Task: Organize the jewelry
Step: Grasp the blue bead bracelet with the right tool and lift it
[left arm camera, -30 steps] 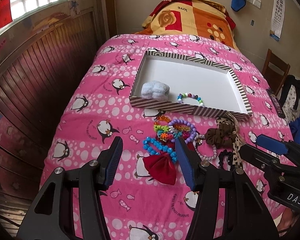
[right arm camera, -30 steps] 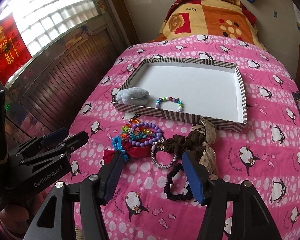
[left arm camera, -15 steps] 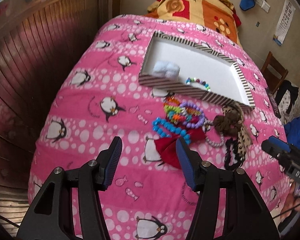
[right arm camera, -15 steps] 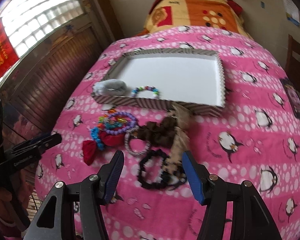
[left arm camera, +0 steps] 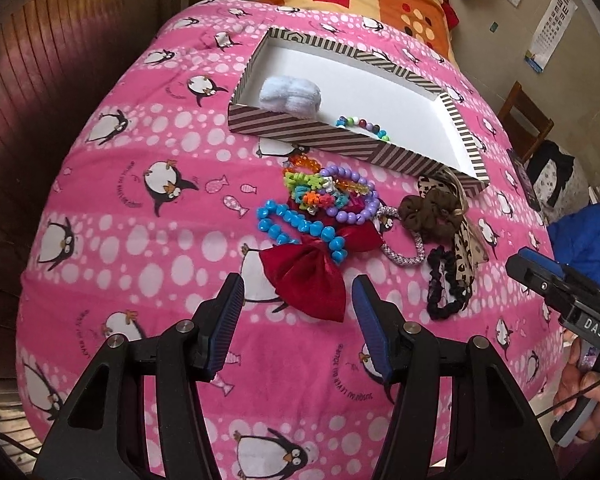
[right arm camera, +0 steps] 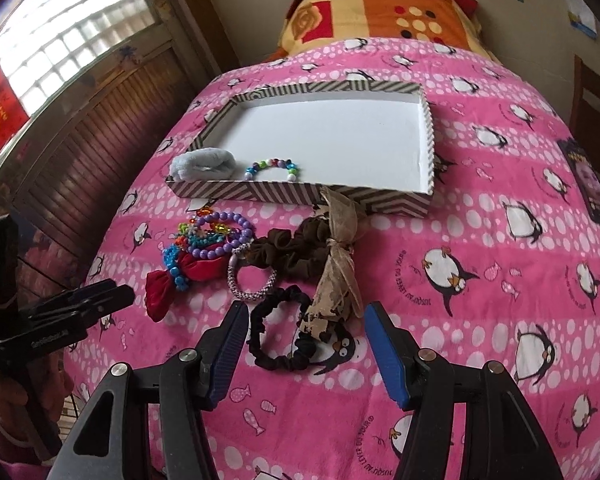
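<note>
A striped shallow box (left arm camera: 342, 146) (right arm camera: 296, 194) lies on the pink bed; it holds a pale blue scrunchie (left arm camera: 290, 94) (right arm camera: 202, 164) and a multicoloured bead bracelet (left arm camera: 364, 126) (right arm camera: 272, 168). In front of it lies a pile: red bow (left arm camera: 312, 276) (right arm camera: 168, 288), blue beads (left arm camera: 300, 226), purple beads (left arm camera: 352, 200) (right arm camera: 224, 240), brown scrunchie (left arm camera: 430, 210) (right arm camera: 288, 252), black scrunchie (left arm camera: 446, 284) (right arm camera: 284, 340), leopard ribbon (right arm camera: 336, 280). My left gripper (left arm camera: 298, 316) is open just before the red bow. My right gripper (right arm camera: 306, 344) is open around the black scrunchie's near side.
The pink penguin blanket (left arm camera: 140, 220) drops off at the left toward a wooden wall panel (left arm camera: 40, 80). An orange pillow (right arm camera: 380, 12) lies at the far end. A dark phone (right arm camera: 588, 184) lies at the right edge, near a chair (left arm camera: 524, 116).
Both grippers have moved down and closer to the pile; the left now faces the red bow, the right the black scrunchie. Both stay open. No item has moved.
</note>
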`<action>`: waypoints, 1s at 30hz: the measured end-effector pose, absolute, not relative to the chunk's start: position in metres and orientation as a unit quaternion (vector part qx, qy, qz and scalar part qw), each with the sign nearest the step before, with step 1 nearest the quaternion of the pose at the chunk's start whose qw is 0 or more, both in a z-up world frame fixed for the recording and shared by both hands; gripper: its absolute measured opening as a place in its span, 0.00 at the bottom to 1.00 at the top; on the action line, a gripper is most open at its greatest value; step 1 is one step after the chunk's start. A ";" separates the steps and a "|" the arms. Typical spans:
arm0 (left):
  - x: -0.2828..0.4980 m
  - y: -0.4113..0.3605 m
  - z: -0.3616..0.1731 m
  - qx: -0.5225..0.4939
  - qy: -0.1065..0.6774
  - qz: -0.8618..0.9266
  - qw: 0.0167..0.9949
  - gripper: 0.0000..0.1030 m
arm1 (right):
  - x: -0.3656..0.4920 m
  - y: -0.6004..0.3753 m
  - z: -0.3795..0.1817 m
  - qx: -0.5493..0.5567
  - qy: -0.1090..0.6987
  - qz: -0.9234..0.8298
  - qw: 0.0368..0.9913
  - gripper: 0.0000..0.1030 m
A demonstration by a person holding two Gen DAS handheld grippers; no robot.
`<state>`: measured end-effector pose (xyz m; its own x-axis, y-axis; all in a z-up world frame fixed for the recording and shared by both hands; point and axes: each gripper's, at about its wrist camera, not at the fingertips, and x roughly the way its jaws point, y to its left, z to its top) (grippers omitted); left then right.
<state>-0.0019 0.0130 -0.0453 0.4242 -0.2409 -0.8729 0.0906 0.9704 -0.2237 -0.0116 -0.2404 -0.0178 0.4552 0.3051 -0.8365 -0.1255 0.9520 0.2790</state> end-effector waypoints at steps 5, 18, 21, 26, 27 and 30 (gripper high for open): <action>0.002 0.017 -0.051 -0.062 0.535 -0.086 0.838 0.54 | -0.006 -0.221 -0.012 0.084 0.501 0.178 0.843 0.48; -0.010 0.066 -0.054 -0.102 0.533 -0.015 0.840 0.54 | 0.038 -0.110 -0.052 0.012 0.508 0.306 0.805 0.30; -0.015 0.076 -0.057 -0.113 0.536 0.000 0.836 0.54 | 0.047 -0.098 -0.063 -0.005 0.515 0.306 0.801 0.26; -0.020 0.091 -0.059 -0.131 0.535 0.020 0.834 0.54 | 0.048 -0.084 -0.070 -0.035 0.519 0.305 0.797 0.08; -0.021 0.094 -0.059 -0.134 0.534 0.023 0.834 0.54 | 0.049 -0.085 -0.069 -0.029 0.522 0.307 0.795 0.08; -0.022 0.100 -0.056 -0.139 0.530 0.027 0.836 0.54 | 0.050 -0.094 -0.052 0.021 0.526 0.335 0.781 0.08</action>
<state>-0.0222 0.1000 -0.0563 0.4371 -0.1012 -0.8937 -0.1928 0.9600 -0.2030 0.0495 -0.0944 -0.0523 0.2223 0.5457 -0.8080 -0.5015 0.7747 0.3852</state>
